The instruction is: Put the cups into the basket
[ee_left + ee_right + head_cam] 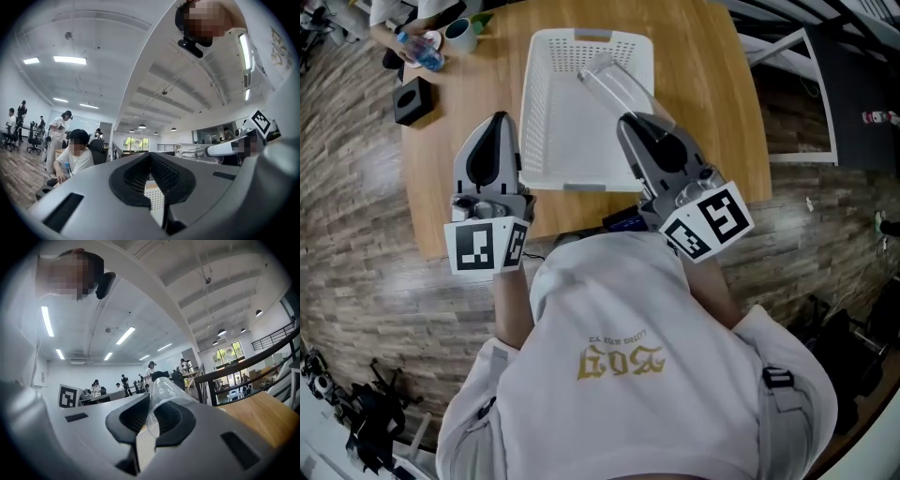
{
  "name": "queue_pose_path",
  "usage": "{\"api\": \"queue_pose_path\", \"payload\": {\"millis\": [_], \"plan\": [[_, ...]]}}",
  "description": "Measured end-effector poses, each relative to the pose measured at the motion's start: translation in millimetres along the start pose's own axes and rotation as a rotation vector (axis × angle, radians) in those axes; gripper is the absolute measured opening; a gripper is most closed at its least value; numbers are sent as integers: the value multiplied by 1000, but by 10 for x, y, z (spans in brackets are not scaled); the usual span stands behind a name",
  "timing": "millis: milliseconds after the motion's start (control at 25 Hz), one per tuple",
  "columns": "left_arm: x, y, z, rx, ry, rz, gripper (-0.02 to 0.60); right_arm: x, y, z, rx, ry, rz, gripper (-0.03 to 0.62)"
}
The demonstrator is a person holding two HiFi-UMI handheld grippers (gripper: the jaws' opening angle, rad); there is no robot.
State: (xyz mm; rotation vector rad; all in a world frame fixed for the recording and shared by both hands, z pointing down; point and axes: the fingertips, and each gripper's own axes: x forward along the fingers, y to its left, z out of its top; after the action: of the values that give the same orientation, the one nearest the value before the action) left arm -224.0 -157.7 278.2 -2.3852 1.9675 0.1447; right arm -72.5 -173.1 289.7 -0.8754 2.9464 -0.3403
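Head view first: the right gripper (634, 127) is clamped on a clear plastic cup (617, 86), which hangs tilted above the white basket (536, 112). The cup's wall looks thin, so too hard a squeeze could buckle it. Let go from up there, it might bounce over the rim. The left gripper (499, 122) sits just beside the basket's near left corner with its jaws together and nothing in them, and a nudge from it could shove the basket. The wooden table (717, 89) also carries a black box (412, 100) and a mug (461, 35), both well apart from the basket.

Left gripper view: the jaws all but meet and hold nothing, with basket mesh showing behind the slit. Beyond is an open office with people seated and standing.

Right gripper view: the jaws pinch one wall of the cup, probably near its rim, though the clear plastic makes that hard to judge. A one-wall hold could let it swivel or slip. Tabletop lies to the right, with a railing and ceiling lights beyond.
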Motion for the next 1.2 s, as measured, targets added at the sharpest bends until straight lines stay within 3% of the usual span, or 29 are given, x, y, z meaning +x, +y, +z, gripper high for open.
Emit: {"api": "queue_pose_path", "payload": {"millis": [240,520,800,1200], "plan": [[112,126,-33,-8,2,-19,6,-6,-28,-166,40,40,-43,31],[184,50,-67,19,18,-3,6,1,-77,-134,-4,52,4,31],[347,16,-149,131,69,15,6,41,-282,-185,-72,112,40,31],[592,-164,-549,245,229,-94,6,135,-340,-348,-112,185,64,31]]}}
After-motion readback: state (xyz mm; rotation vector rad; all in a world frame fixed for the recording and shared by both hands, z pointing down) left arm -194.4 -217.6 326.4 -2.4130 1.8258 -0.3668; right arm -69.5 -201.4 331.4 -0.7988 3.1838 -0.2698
